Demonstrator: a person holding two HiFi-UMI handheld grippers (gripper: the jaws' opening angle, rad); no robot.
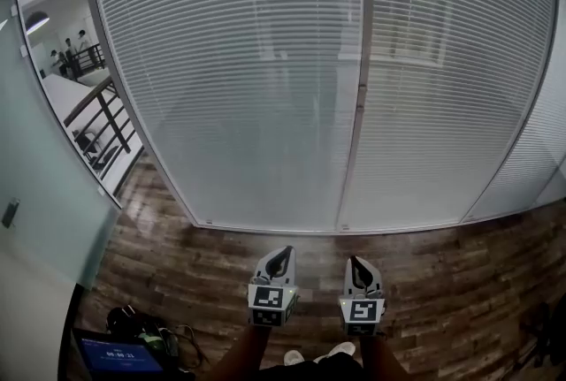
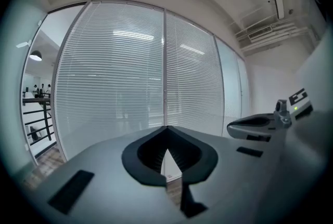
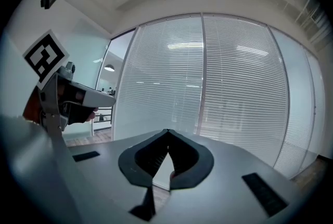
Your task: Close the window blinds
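Note:
White slatted window blinds cover two tall glass panels ahead, split by a grey mullion; the slats hang lowered to the floor. The same blinds fill the left gripper view and the blinds fill the right gripper view. My left gripper and right gripper are held side by side low in the head view, well short of the blinds, pointing at them. Both have their jaws together with nothing between them. I cannot make out any cord or wand.
Dark wood floor lies between me and the blinds. A frosted glass wall stands at the left, with a railing and distant people beyond. A laptop and cables sit on the floor at lower left. My shoes show below.

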